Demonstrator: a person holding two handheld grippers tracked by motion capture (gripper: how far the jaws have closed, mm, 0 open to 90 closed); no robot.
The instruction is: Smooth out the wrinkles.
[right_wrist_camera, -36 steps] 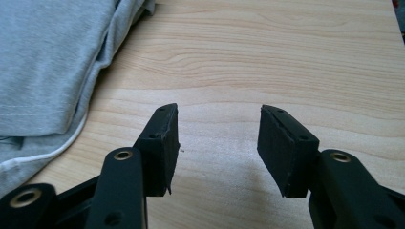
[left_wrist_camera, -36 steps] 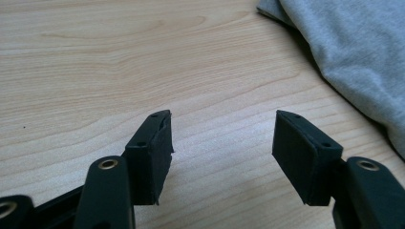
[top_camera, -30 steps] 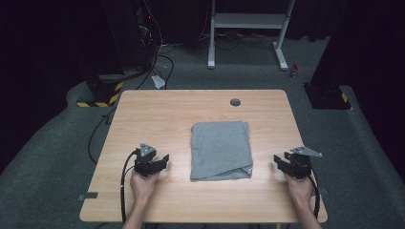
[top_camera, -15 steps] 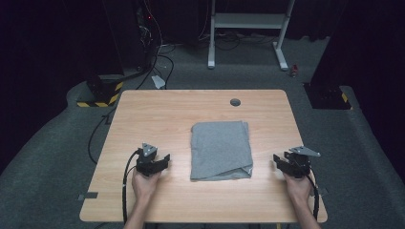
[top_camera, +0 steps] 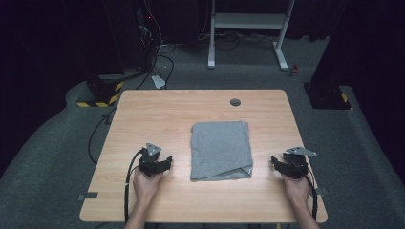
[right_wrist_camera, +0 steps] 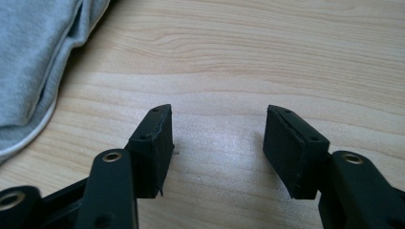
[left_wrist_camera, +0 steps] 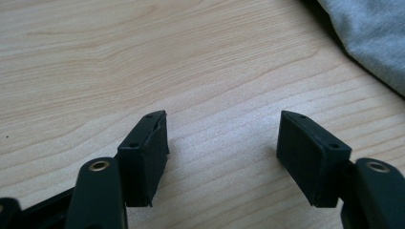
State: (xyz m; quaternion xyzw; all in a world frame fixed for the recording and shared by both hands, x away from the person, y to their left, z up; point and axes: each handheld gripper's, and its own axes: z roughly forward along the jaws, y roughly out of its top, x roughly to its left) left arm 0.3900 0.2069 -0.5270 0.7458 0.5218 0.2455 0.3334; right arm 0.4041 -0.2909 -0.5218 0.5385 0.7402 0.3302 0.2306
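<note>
The left gripper (top_camera: 165, 162) and the right gripper (top_camera: 276, 162) rest on the light wooden table (top_camera: 157, 114), jaws just opened wider, nothing between them. Between both lies the folded grey cloth (top_camera: 221, 149), a neat rectangle with one near corner turned over, showing a white hem. Bare wood separates each gripper from it. Beyond it the tabletop is free up to a round cable hole (top_camera: 235, 101).

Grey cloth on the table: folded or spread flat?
Folded. The grey cloth lies as a compact rectangle with stacked layers along its edge and one near corner turned over, showing a white hem.
</note>
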